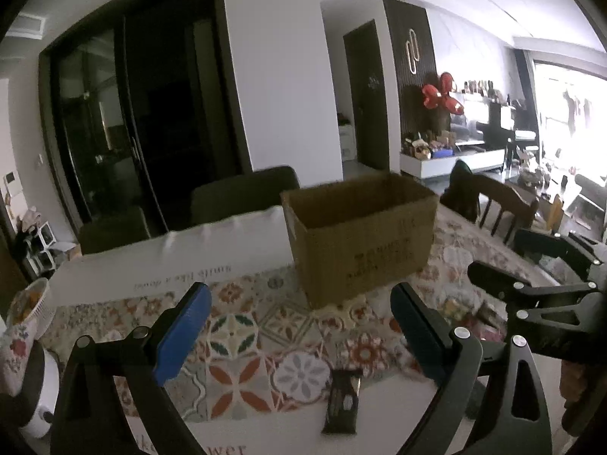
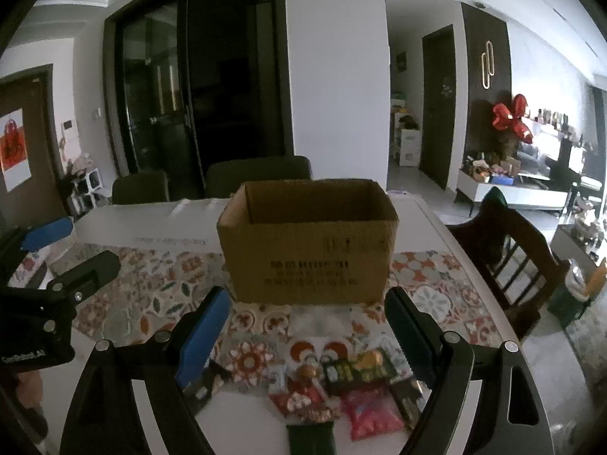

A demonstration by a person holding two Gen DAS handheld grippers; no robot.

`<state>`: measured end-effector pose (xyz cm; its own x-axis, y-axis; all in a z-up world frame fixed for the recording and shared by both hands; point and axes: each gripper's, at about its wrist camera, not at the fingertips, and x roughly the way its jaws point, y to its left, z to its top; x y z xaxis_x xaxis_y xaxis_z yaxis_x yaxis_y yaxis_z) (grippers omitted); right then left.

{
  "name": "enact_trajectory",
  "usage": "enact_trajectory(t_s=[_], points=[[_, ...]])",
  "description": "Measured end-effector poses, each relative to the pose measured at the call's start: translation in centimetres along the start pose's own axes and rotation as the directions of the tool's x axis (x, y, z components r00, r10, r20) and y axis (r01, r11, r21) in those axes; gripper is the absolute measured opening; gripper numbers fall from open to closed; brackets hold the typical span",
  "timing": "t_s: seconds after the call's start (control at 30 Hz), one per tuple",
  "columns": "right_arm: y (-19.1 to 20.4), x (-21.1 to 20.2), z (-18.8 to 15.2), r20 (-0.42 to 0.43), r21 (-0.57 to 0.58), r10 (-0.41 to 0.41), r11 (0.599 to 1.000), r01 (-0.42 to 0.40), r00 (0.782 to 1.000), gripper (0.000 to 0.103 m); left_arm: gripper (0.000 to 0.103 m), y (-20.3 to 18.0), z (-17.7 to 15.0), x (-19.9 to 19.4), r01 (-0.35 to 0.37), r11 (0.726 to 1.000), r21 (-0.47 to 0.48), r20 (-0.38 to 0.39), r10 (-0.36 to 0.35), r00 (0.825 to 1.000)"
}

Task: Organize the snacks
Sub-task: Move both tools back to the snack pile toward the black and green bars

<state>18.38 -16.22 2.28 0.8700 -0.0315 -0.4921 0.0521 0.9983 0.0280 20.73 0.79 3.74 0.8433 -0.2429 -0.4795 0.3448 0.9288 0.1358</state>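
Cardboard box (image 2: 307, 239): standing open-topped on the patterned tablecloth (image 1: 242, 341); inside not visible, so contents cannot be told.
Snack packets (image 2: 341, 386): lying loose in a pile in front of the box, awaiting sorting.
Dark bar wrapper (image 1: 341, 402): lying apart near the table edge.
Left gripper (image 1: 299, 333): hovering with jaws apart, holding nothing.
Right gripper (image 2: 307, 337): hanging over the pile, jaws apart, empty.
Progress: seemingly early; every visible snack remaining outside.

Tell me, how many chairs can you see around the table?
3. Two dark chairs stand behind the far side of the table, one beside the other. A brown wooden chair stands at the table's right side. More may be hidden out of view.
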Motion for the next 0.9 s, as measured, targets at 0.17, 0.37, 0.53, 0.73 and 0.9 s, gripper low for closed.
enact_trajectory(t_s=[0.17, 0.37, 0.53, 0.73, 0.9], points=[[0.0, -0.5, -2.9, -0.025, 0.02, -0.014, 1.0, 0.014, 1.0, 0.085, 0.097, -0.4, -3.2, -0.1, -0.005, 1.0, -0.008, -0.02, 0.005, 1.0], [0.1, 0.4, -6.6, -0.119, -0.006, -0.013, 1.0, 0.012, 0.993, 0.085, 0.096, -1.2, -6.4, 0.7, -0.008, 0.999, 0.034, -0.06, 0.01, 0.998], [0.1, 0.9, -9.0, -0.15, -0.037, -0.031, 0.999, 0.025, 0.988, 0.085, 0.096, -1.4, -8.5, 1.4, -0.047, 0.997, 0.058, -0.064, 0.05, 0.997], [0.4, 1.8, -10.7, -0.204, -0.054, -0.025, 0.998, 0.015, 0.979, 0.084, 0.096, -1.6, -9.9, 3.6, 0.004, 0.998, 0.058, -0.132, 0.003, 0.991], [0.2, 3.4, -11.9, -0.289, -0.032, -0.008, 0.999, -0.001, 0.957, 0.084, 0.09, -2.0, -10.9, 5.6, 0.042, 0.998, 0.057, -0.189, -0.03, 0.982]])
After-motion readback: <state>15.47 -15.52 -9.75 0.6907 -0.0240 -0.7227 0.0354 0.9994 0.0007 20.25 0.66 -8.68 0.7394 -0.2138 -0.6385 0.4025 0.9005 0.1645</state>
